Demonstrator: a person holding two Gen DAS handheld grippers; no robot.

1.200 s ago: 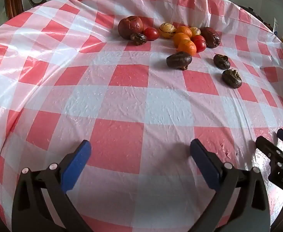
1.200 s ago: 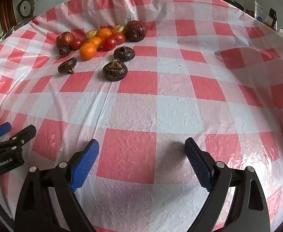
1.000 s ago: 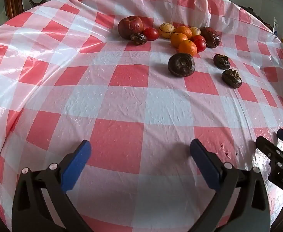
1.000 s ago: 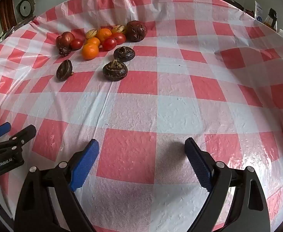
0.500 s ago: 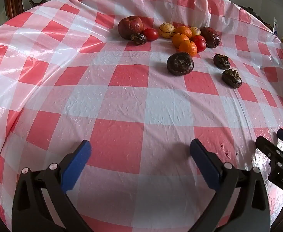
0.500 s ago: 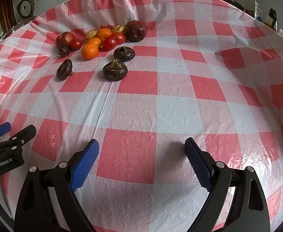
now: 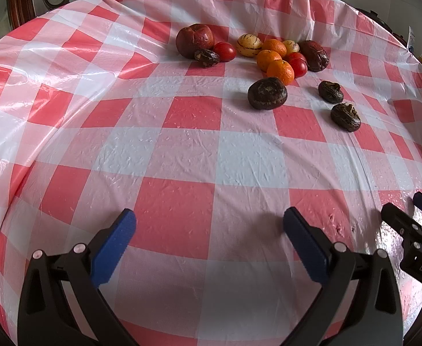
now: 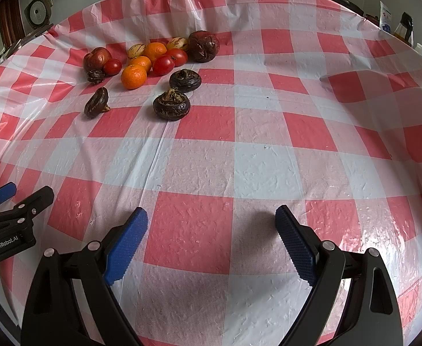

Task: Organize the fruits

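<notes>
A cluster of fruit lies at the far side of the checkered table: oranges [image 7: 280, 71] [image 8: 134, 77], red tomatoes [image 7: 224, 51] [image 8: 163, 65], yellow striped fruits [image 7: 249, 45], a dark red apple [image 7: 195, 40] [image 8: 97, 58] and a wrinkled dark round fruit [image 7: 314, 55] [image 8: 204, 45]. Several dark brown fruits sit nearer: one [image 7: 267, 93] [image 8: 95, 102] resting on its edge, two more [image 8: 171, 105] [image 8: 185, 80] to its right. My left gripper [image 7: 209, 242] and right gripper [image 8: 211, 242] are both open, empty, low over the near tablecloth, far from the fruit.
The red-and-white plastic tablecloth [image 7: 182, 155] covers the round table, wrinkled at the left. The right gripper's tip [image 7: 412, 230] shows at the left view's right edge, and the left gripper's tip [image 8: 12, 204] at the right view's left edge. Appliances stand beyond the table.
The loose dark brown fruit in front of the oranges rolled from lying flat onto its edge and settled there. Both grippers stayed still and open.
</notes>
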